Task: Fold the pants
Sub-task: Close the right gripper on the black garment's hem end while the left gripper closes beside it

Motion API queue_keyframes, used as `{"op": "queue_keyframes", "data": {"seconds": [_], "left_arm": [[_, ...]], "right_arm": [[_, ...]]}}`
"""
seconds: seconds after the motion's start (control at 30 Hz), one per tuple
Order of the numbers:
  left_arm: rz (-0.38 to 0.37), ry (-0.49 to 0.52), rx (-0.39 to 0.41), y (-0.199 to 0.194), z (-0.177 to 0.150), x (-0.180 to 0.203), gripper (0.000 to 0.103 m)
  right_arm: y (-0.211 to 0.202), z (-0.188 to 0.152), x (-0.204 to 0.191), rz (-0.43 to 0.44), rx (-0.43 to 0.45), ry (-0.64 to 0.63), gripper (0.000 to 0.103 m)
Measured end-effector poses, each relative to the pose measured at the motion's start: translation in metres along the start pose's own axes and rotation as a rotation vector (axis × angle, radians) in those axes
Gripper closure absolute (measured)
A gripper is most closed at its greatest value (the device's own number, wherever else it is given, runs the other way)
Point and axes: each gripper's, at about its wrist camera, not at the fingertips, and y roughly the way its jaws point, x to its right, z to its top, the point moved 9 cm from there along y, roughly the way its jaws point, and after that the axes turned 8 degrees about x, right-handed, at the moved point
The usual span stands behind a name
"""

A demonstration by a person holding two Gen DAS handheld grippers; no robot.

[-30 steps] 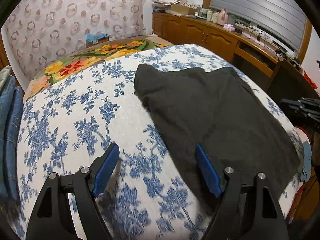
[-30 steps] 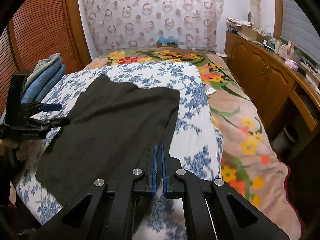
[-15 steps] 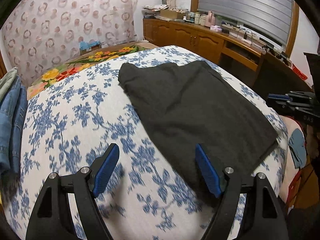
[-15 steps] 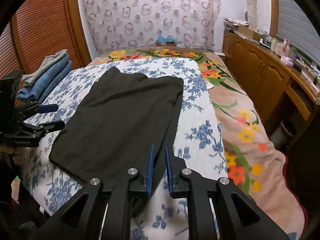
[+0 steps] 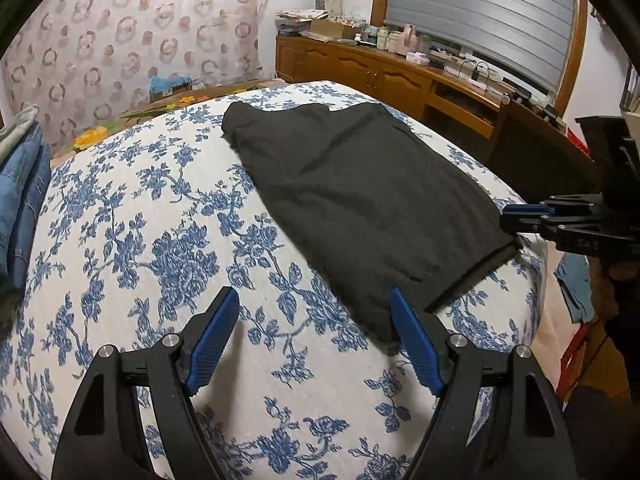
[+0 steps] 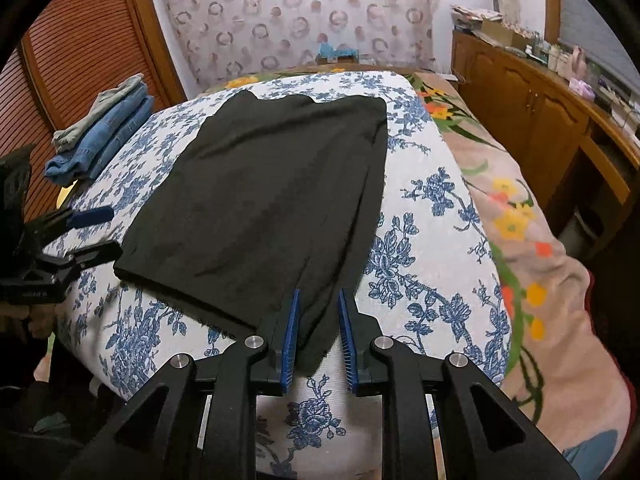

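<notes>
Dark folded pants (image 5: 360,184) (image 6: 272,184) lie flat on the blue-flowered white bed cover (image 5: 160,220) (image 6: 424,216). My left gripper (image 5: 312,296) hovers open over the cover at the pants' near left corner, its right pad just over the cloth's edge and nothing gripped. In the right wrist view it (image 6: 102,234) shows at the pants' left edge. My right gripper (image 6: 319,294) is opening. The pants' near right corner lies between its blue pads, which stand clear of the cloth. In the left wrist view it (image 5: 510,218) sits beside the pants' right corner.
A stack of folded jeans (image 6: 104,136) (image 5: 20,184) rests at the cover's far left. A flowered blanket (image 6: 520,220) covers the bed's right side. Wooden cabinets (image 5: 380,76) (image 6: 540,112) line the right wall, a slatted wooden door (image 6: 80,40) the left.
The right gripper's jaws have parted from shut and let go of the pants' corner. Both grippers have drawn back toward the near edge of the bed.
</notes>
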Motion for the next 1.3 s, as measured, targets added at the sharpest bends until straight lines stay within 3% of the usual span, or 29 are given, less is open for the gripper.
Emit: {"op": "queue_keyframes", "data": {"seconds": [0.23,0.27,0.3,0.4,0.7,0.93,0.97,1.07,1.3], "left_arm": [[-0.033,0.015,0.011,-0.006,-0.004,0.014,0.024],[-0.039,0.019,0.011,-0.006,-0.005,0.017,0.024],[-0.045,0.024,0.011,-0.006,-0.006,0.019,0.024],[-0.053,0.041,0.006,-0.004,-0.008,0.025,0.024],[-0.087,0.048,-0.005,0.002,-0.013,0.035,0.045],[-0.120,0.065,0.005,0.001,-0.013,0.043,0.067],[-0.123,0.065,0.005,0.000,-0.014,0.043,0.068],[-0.122,0.063,0.005,0.000,-0.014,0.044,0.068],[-0.120,0.061,0.004,0.000,-0.014,0.043,0.068]], "right_arm": [[0.002,0.000,-0.005,0.021,0.013,-0.008,0.083],[0.002,-0.001,-0.007,0.021,0.016,-0.015,0.085],[0.002,-0.002,-0.009,0.030,0.018,-0.022,0.094],[-0.002,-0.003,-0.013,0.031,0.025,-0.045,0.099],[-0.014,-0.006,-0.012,0.015,0.041,-0.062,0.100],[-0.011,-0.006,-0.010,-0.005,0.036,-0.048,0.100],[-0.010,-0.006,-0.008,-0.012,0.039,-0.046,0.098],[-0.009,-0.006,-0.006,-0.041,0.036,-0.052,0.078],[-0.003,-0.010,-0.005,-0.011,0.026,0.006,0.066]]}}
